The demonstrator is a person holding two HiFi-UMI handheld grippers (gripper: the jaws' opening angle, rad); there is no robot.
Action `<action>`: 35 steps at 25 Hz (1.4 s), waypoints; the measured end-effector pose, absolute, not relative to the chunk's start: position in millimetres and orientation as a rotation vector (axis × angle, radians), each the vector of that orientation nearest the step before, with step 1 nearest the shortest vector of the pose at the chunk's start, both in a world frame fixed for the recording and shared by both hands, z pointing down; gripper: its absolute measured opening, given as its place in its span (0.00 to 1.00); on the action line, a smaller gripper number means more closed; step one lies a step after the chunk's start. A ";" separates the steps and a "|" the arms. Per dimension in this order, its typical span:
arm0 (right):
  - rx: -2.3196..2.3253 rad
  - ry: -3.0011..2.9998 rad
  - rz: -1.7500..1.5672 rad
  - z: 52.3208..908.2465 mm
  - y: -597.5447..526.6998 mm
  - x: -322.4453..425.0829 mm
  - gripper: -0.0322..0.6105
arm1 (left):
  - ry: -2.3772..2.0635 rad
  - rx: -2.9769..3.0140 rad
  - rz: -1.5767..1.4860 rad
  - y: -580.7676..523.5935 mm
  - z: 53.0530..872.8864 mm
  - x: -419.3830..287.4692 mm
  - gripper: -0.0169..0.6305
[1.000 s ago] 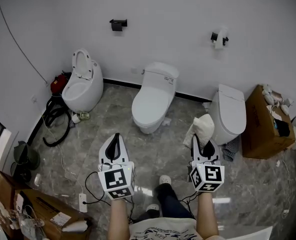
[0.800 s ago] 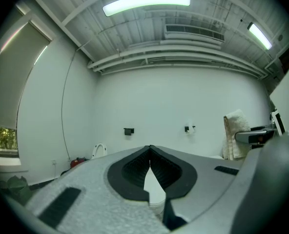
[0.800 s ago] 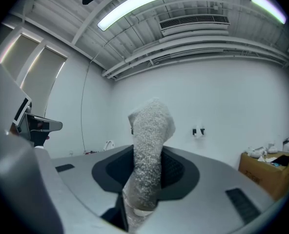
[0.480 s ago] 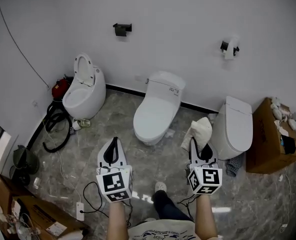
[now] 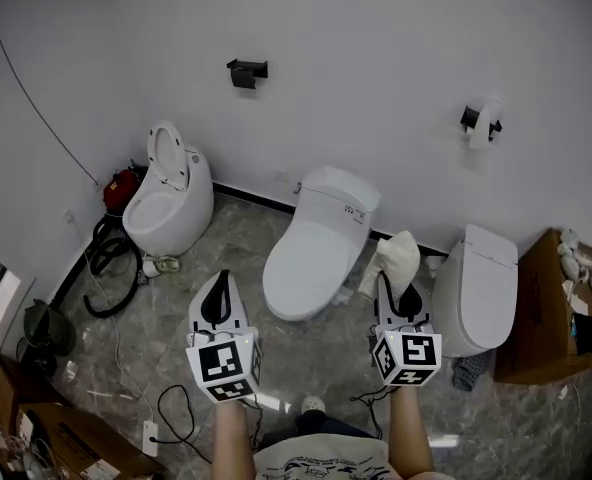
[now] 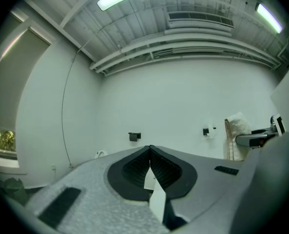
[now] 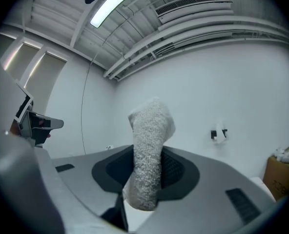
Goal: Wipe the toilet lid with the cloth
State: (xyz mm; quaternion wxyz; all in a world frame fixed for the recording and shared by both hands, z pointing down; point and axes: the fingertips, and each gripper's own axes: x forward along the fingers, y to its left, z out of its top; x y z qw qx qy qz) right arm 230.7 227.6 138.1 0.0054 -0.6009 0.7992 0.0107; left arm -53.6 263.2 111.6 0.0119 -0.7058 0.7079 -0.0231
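Right claw [image 5: 390,288] is pinching the cloth [image 5: 397,256]. In the right gripper view the white terry cloth is sitting clamped between both jaws and sticking up past the tips. Left claw [image 6: 150,149] is pressed together, with the jaws meeting at the tips and nothing between them.

In the head view both claws are pointing forward, away from the person, one on each side of the front end of the middle toilet lid [image 5: 311,256]. The lid is lying closed. The cloth is showing just off the lid's right edge, in the gap between the middle toilet and the right toilet [image 5: 483,288]. It is held in the claw and not touching the lid. The left claw is hovering off the lid's front left corner, clear of it.

The left toilet [image 5: 168,196] is standing near the wall with its seat up, well apart from both claws. A black hose [image 5: 104,258] is lying coiled on the floor [image 5: 326,353] beside it. A cardboard box [image 5: 538,318] is sitting to the right of the right toilet.
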 end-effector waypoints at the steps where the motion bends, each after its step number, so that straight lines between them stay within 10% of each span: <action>1: -1.879 2.502 0.029 139.0 215.7 233.2 0.24 | 2.213 -2.196 -0.076 253.1 111.9 -52.0 0.04; 35: -2.016 2.521 -0.099 197.3 -110.5 179.4 0.24 | 2.214 -2.324 -0.205 -93.4 173.0 -121.1 0.04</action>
